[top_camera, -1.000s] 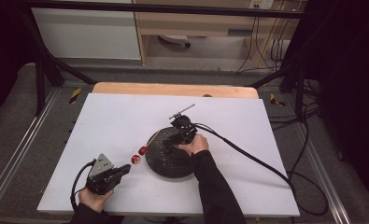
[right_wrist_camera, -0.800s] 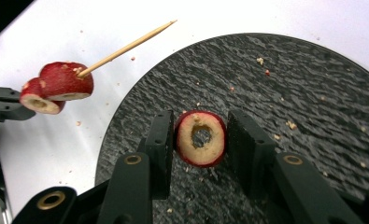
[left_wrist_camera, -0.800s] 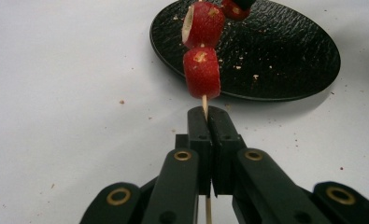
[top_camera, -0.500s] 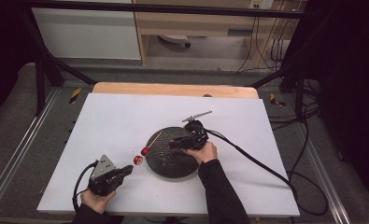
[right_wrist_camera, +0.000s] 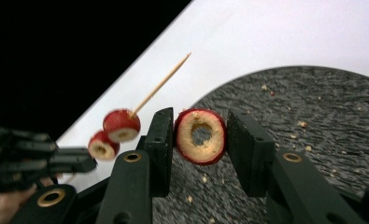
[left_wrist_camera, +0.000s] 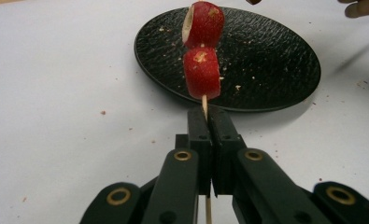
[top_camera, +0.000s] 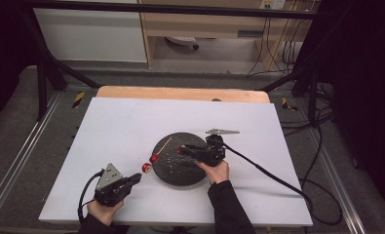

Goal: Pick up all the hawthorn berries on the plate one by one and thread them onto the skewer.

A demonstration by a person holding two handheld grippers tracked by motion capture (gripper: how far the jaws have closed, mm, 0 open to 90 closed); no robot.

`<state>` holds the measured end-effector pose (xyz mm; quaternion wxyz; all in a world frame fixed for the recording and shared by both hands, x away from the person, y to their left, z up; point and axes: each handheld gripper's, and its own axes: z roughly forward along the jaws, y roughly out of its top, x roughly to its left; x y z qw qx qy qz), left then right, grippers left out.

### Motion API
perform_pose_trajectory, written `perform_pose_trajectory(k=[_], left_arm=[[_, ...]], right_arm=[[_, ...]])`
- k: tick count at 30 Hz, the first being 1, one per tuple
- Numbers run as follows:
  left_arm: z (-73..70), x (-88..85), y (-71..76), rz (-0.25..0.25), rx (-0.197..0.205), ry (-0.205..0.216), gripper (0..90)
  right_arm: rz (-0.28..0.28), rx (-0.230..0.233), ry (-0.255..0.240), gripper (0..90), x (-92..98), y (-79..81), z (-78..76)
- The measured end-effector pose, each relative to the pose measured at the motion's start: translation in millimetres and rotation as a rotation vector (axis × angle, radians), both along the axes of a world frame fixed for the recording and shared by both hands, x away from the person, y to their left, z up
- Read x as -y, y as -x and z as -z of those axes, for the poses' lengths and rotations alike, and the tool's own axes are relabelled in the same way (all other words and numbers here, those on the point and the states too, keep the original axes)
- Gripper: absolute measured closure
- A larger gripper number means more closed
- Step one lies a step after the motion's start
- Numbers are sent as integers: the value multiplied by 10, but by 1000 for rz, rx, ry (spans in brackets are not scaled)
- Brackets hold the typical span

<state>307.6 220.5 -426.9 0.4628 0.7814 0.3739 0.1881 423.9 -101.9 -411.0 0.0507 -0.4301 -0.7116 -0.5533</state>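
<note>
Both grippers were closed on something. Seen from the high view, the left gripper (top_camera: 134,179) sat at the near left of the white table (top_camera: 122,117), pinching a wooden skewer (top_camera: 163,145) that slanted up toward the black plate (top_camera: 180,175); two red fruit slices (top_camera: 151,162) were threaded on it; the right gripper (top_camera: 182,148) hovered over the plate's centre. From the left gripper view, the jaws were shut tight on the stick, slices just beyond them, plate behind. From the right gripper view, the pads clamped a cored red ring (right_wrist_camera: 201,136); the skewer tip pointed up to its left. Threading the third slice seemed the step in hand; the next move probably called for lining the ring's hole up with the tip.
</note>
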Motion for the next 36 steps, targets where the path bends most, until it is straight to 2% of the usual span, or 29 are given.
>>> perform_pose_trajectory(k=[10,24,36], left_arm=[[-5,30,34,-18,12,37,884],[-22,55,67,-34,8,101,884],[-22,102,72,-24,1,124,884]], right_arm=[[108,42,-152,630,-8,74,82],[223,97,-257,630,-61,74,131],[289,133,-331,631,-63,6,135]])
